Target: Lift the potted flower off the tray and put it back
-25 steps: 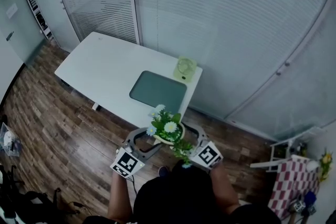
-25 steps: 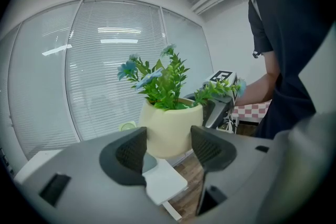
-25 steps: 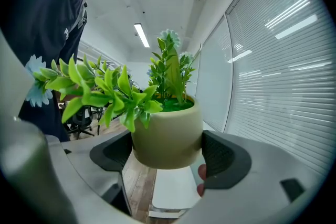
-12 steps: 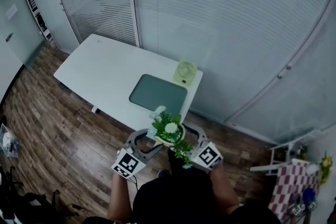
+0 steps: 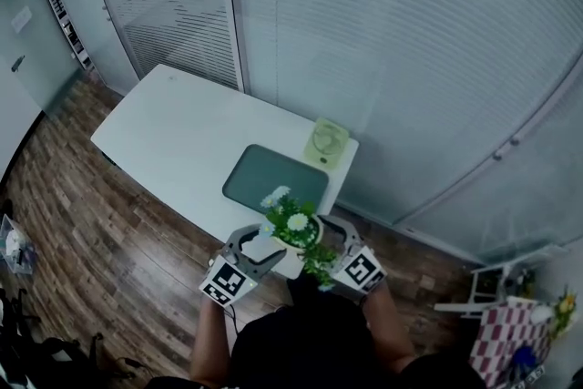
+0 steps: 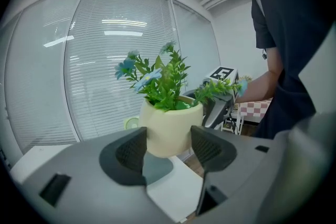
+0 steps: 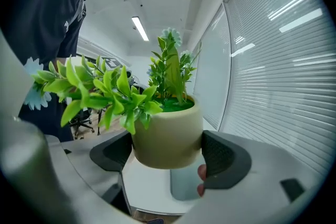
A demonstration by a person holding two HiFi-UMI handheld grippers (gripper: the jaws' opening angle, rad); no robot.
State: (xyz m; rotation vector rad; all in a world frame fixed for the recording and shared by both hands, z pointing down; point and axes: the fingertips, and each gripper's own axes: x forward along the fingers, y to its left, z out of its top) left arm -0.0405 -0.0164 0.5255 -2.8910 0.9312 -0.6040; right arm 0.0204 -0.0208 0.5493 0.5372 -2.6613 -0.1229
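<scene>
1. Cream-yellow and round, the pot of the potted flower [image 5: 293, 230] hangs in the air in front of the person, off the tray [image 5: 276, 178] and nearer the person than it
2. The left tool [image 5: 253, 247] comes at the pot from the person's left; in the left gripper view its two dark jaws press against either side of the pot [image 6: 169, 126], so the left tool [image 6: 169, 152] is clamped on it
3. The right tool [image 5: 333, 240] comes from the opposite side; in the right gripper view its jaws sit against the pot's flanks [image 7: 167, 134], so the right tool [image 7: 165, 157] is clamped on the same pot
4. Green leaves with white and pale blue blooms rise from the pot, and one leafy sprig droops over the rim towards the right tool
5. The grey-green tray lies flat on the white table [image 5: 173, 127], close to its near right end
6. A pale green square object [image 5: 326, 142] sits on the table just beyond the tray, by the glass wall with blinds [image 5: 383, 41]
7. Dark wood flooring [image 5: 100, 232] runs beneath the table
</scene>
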